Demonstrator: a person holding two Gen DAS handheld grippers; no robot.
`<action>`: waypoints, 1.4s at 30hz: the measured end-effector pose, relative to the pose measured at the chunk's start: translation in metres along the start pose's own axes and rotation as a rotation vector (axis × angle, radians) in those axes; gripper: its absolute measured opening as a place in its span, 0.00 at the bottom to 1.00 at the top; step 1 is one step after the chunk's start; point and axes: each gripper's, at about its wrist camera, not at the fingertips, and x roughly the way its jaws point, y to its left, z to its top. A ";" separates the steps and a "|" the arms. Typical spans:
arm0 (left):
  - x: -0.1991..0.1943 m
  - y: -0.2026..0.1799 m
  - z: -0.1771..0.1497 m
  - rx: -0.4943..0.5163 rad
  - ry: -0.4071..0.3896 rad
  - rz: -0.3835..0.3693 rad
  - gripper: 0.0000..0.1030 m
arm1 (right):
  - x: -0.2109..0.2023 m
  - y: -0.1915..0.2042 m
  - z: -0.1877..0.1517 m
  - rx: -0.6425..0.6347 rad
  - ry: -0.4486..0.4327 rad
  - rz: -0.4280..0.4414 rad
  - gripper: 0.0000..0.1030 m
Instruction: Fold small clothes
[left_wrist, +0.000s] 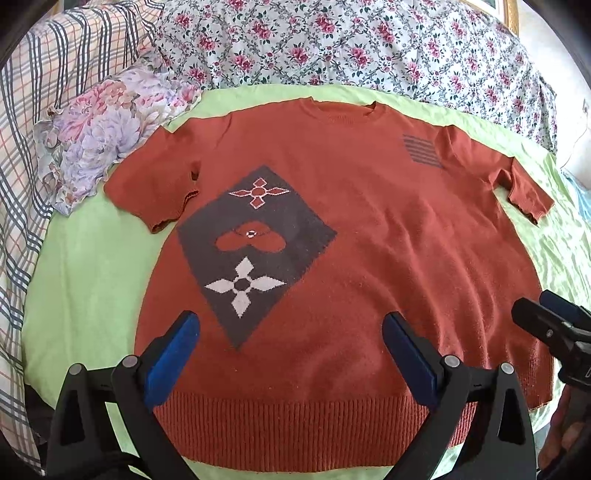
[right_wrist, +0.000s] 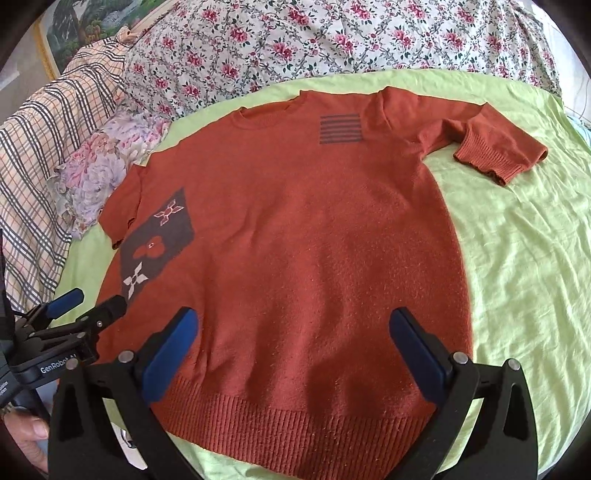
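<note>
Bed with light green sheet (right_wrist: 517, 258); rust-orange knitted short-sleeved sweater (right_wrist: 314, 240) spread flat on it; floral pillow (left_wrist: 110, 125) at edge.

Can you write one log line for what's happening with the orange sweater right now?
phase: before first fold | orange sweater: flat, face up on green sheet | left gripper: open above hem | right gripper: open above hem
</note>
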 end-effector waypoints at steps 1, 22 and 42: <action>0.001 -0.001 0.000 -0.002 0.001 0.000 0.96 | 0.001 0.001 0.000 -0.003 0.005 0.001 1.00; 0.017 0.001 0.000 -0.015 0.034 0.002 0.96 | 0.012 0.000 0.003 -0.033 0.033 -0.021 0.99; 0.025 0.003 0.004 -0.021 0.043 0.008 0.96 | 0.012 0.003 0.006 -0.026 0.032 -0.009 0.98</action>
